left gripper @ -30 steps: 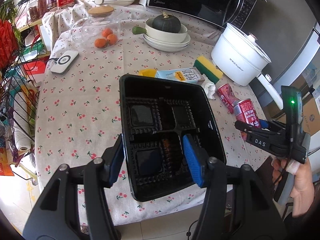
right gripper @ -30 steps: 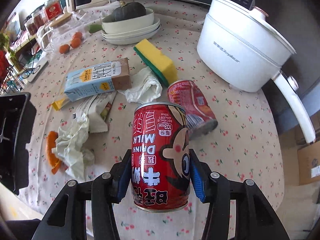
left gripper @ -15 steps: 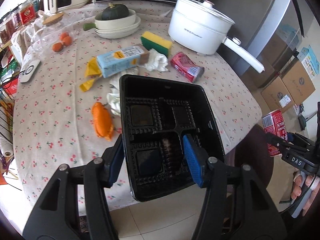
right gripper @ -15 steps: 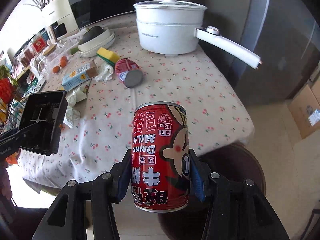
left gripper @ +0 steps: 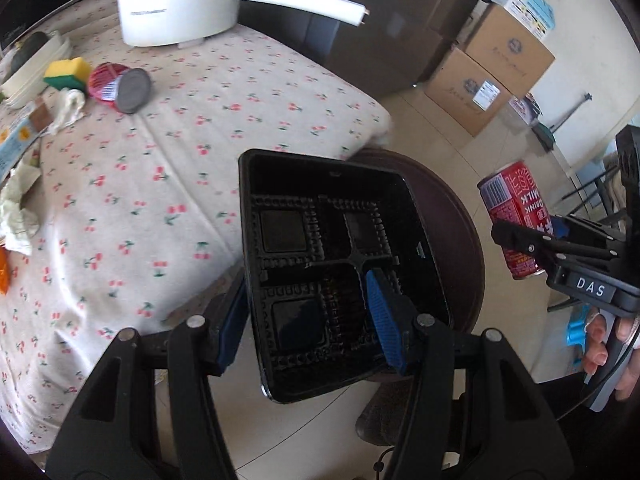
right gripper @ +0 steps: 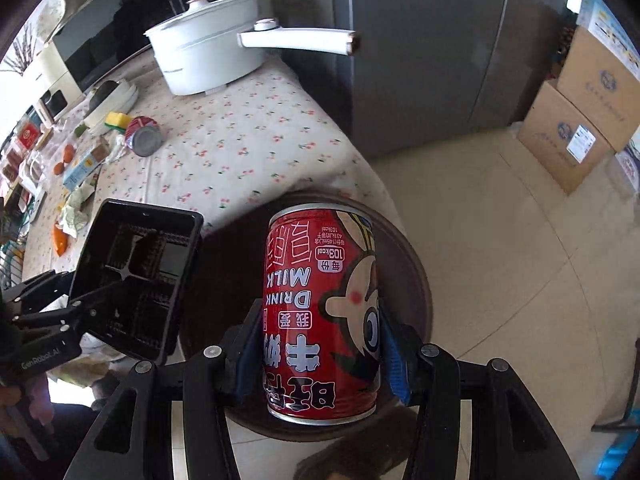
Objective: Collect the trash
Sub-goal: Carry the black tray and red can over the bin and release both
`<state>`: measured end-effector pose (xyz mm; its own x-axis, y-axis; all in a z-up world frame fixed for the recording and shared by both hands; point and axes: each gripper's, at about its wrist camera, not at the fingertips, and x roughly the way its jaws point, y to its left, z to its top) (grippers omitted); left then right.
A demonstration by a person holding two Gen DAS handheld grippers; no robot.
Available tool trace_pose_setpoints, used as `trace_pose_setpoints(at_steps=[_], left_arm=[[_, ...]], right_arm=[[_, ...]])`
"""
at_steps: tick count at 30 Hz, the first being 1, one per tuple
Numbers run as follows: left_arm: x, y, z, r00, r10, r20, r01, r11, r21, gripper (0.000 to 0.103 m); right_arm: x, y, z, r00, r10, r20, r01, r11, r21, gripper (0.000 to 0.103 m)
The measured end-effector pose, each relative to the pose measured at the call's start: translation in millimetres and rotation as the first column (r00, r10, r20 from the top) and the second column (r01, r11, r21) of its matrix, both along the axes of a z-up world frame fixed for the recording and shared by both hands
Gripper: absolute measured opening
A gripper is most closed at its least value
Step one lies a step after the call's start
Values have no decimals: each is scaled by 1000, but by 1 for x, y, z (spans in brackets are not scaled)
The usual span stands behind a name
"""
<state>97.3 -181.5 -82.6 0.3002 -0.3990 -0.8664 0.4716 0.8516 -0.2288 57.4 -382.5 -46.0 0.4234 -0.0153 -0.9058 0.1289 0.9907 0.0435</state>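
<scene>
My left gripper (left gripper: 308, 320) is shut on a black plastic meal tray (left gripper: 332, 264), held off the table's corner over a dark round bin (left gripper: 452, 232) on the floor. My right gripper (right gripper: 320, 352) is shut on a red milk drink can (right gripper: 320, 312), held above the same bin (right gripper: 404, 264). The can also shows in the left wrist view (left gripper: 516, 216) to the right of the tray. The tray shows in the right wrist view (right gripper: 136, 276) at the left. A second red can (left gripper: 120, 86) lies on its side on the table.
The cherry-print tablecloth (left gripper: 200, 128) carries a white pot (left gripper: 176, 4) with a long handle, a sponge (left gripper: 68, 72), crumpled tissues (left gripper: 68, 106) and a milk carton (right gripper: 86, 164). Cardboard boxes (left gripper: 492, 64) stand on the floor by a grey fridge (right gripper: 420, 48).
Both grippers have swung right, away from the table, with tray and can still held. They now hang over the dark round bin beside the table's corner.
</scene>
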Motion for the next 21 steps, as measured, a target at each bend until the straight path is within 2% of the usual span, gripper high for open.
trace_pose_setpoints(at_steps=[4,6,7,8,14,21], left_arm=[[0,-27,-11,998,-64,21,65,998,-12,60],[2,-35,-15,996,-83,38,83,997,5,72],[3,-37,-16,995,-74,60,73,997,24,84],[4,-38,-16,995,-65,78,62,997,35,88],[12,-21,-14,998,-7,67,3,998,62,88],[16,22,-2,992,70,104,-82,990,115,88]], right_arm=[[-11,-27,-4,999,-48,-9,48,999,6,53],[-15,-38,-7,998,-64,-16,64,998,6,53],[-17,-42,-8,997,-70,-20,70,997,6,53],[-18,-45,-9,997,-75,-24,75,997,5,53],[-20,-49,-14,997,-72,-42,73,997,10,53],[-7,-30,-28,996,-16,-91,19,999,38,53]])
